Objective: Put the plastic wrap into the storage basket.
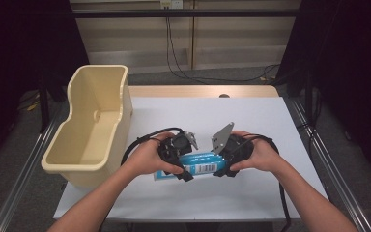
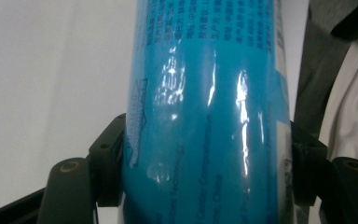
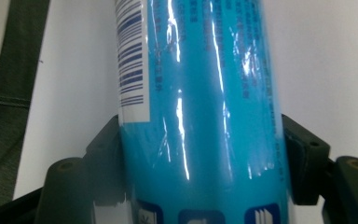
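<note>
Lying on its side on the white table top (image 1: 251, 121), a blue tube (image 1: 200, 160) with a glossy wrap sits at the near middle of the sheet, long axis running across the table. A white barcode panel (image 1: 204, 168) faces up on its near side; a white end (image 1: 160, 176) pokes out toward the bin.

Left gripper (image 1: 186, 173) is clamped on the tube's bin-side part; in the left gripper view the tube (image 2: 205, 116) fills the space between the two black jaws, both jaw pads pressed against its sides. Right gripper (image 1: 221, 170) is clamped on the tube's other end; in the right gripper view the tube (image 3: 200, 116) again sits jaw to jaw, contact on both sides, barcode strip (image 3: 131, 60) at its left edge.

Left hand (image 1: 152, 157) and right hand (image 1: 256, 153) wrap their grippers, one at each end of the tube. A grey plate (image 1: 222, 137) stands tilted on the right gripper, just beyond the tube.

Cream plastic bin (image 1: 79, 164) stands left of the tube, near but apart, overhanging the table's left edge. Cables (image 1: 178, 63) hang on the wall well beyond the tube.
</note>
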`<state>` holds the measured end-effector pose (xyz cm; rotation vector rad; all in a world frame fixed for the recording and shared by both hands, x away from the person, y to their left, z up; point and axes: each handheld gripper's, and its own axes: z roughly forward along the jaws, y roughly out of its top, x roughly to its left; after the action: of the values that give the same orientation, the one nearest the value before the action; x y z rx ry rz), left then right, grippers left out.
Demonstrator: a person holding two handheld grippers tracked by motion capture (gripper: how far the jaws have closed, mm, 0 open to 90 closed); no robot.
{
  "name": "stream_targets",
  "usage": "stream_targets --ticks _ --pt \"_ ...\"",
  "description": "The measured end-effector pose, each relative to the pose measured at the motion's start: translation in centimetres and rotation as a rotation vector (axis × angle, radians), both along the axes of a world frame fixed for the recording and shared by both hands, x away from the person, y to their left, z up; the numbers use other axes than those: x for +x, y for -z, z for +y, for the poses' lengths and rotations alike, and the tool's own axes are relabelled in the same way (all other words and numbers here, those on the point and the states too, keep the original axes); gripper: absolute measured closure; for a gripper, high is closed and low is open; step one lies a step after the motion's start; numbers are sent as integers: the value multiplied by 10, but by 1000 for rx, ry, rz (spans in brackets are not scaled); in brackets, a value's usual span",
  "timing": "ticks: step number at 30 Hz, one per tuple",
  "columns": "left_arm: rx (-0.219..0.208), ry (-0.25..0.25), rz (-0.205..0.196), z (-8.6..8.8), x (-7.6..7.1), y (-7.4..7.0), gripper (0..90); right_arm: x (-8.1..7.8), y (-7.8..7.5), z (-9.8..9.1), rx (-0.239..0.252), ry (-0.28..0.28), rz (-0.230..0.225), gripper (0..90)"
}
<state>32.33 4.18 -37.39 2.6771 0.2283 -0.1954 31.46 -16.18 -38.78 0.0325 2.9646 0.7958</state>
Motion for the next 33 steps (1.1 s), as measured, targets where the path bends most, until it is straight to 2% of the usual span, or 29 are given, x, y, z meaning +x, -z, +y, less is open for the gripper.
stream_targets --ticks 4,7,9,11,13,14,15,16,18,19,21,25,26,27,28,30,31,33 --pt "12 -1 -15 1 -2 -7 320 0 -4 0 18 -2 -11 291" --pt "21 -21 -22 3 -2 -9 320 1 -3 -1 48 6 -20 270" --pt "22 -42 -28 3 -2 -11 321 1 -3 0 64 22 -20 192" --pt "35 -50 -27 4 0 -13 321 0 -2 1 61 35 -38 169" --pt "47 -78 -5 5 2 -16 321 1 -1 0 65 56 -53 108" --pt "48 -86 -20 6 2 -17 321 2 -1 -1 68 70 -56 92" --pt "55 -96 -11 8 4 -19 321 3 -1 -4 88 88 -59 84" --pt "59 -105 -20 10 4 -20 321 4 -1 -8 102 108 -56 71" --pt "67 -112 -3 14 6 -23 321 5 -2 -14 137 140 -63 42" --pt "71 -113 -18 15 5 -25 321 6 -3 -16 145 148 -66 38" --pt "79 -129 -13 19 7 -28 321 6 -4 -22 165 177 -79 24" --pt "82 -146 -22 27 8 -33 321 8 -5 -36 223 261 -119 21" --pt "87 -145 -13 30 9 -35 321 8 -5 -40 239 284 -126 20" --pt "88 -153 -22 32 7 -37 321 9 -5 -43 255 301 -125 16" --pt "91 -159 -13 35 8 -38 321 9 -5 -47 271 327 -127 18" --pt "100 -166 -29 39 7 -41 321 9 -5 -53 313 362 -132 22" --pt "104 -174 -20 42 8 -43 321 9 -5 -56 329 380 -128 21" --pt "88 -205 -25 49 9 -46 321 8 -3 -61 344 419 -130 20"
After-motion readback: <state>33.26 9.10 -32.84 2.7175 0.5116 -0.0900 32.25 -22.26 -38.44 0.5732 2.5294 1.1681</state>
